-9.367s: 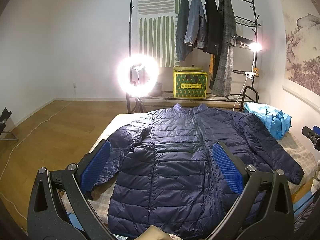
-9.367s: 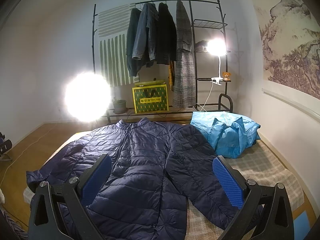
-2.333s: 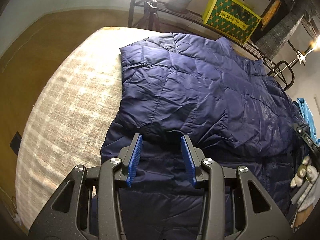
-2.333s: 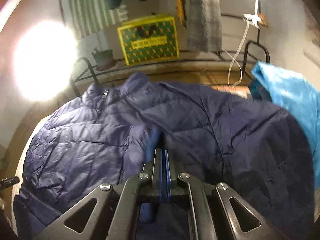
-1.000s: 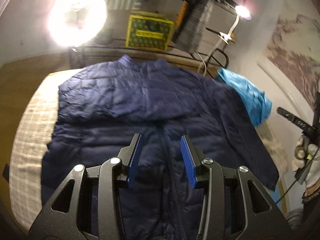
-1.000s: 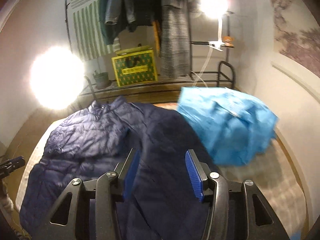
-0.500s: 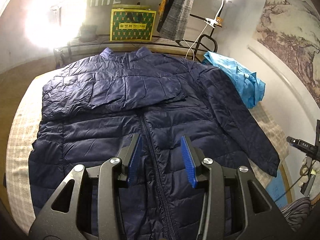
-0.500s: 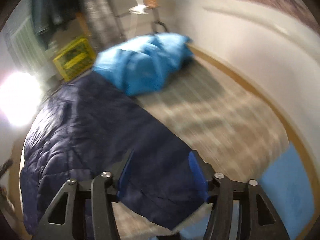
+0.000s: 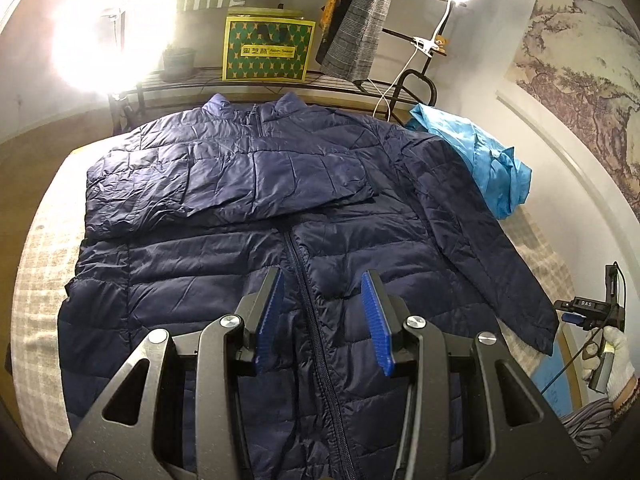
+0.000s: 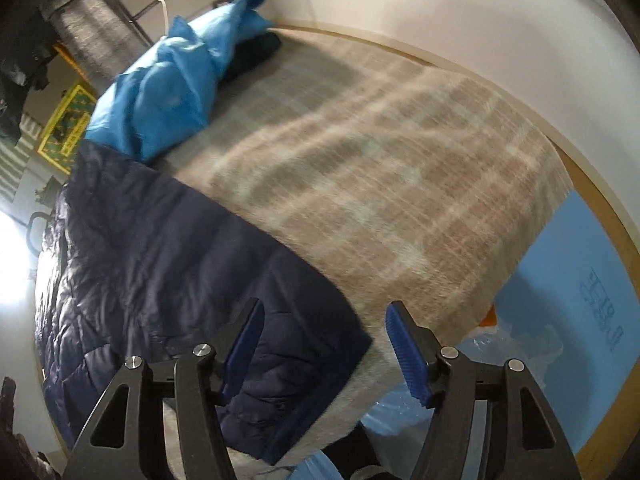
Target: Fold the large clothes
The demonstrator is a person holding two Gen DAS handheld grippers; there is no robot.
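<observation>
Reaching down at the cuff of the outstretched sleeve [image 10: 280,344], the right gripper [image 10: 324,344] has its blue jaws apart; they have just been opening, and the cuff lies under the gap between them with nothing pinched. The left gripper [image 9: 324,320] hangs half open and empty above the zip of the navy puffer jacket [image 9: 304,216], which lies spread front-up on the checked bedspread [image 10: 380,168].

The other sleeve [image 9: 224,184] is already folded across the chest. A good next step would probably be to close on the cuff edge, lift it clear, then carry it over the chest to match.

Beyond the right gripper, a blue garment [image 10: 172,92] sits bunched beside the jacket's shoulder, well clear of that path. Farther off, past the bed, stand a clothes rack [image 9: 360,20] and a yellow box [image 9: 268,50].
</observation>
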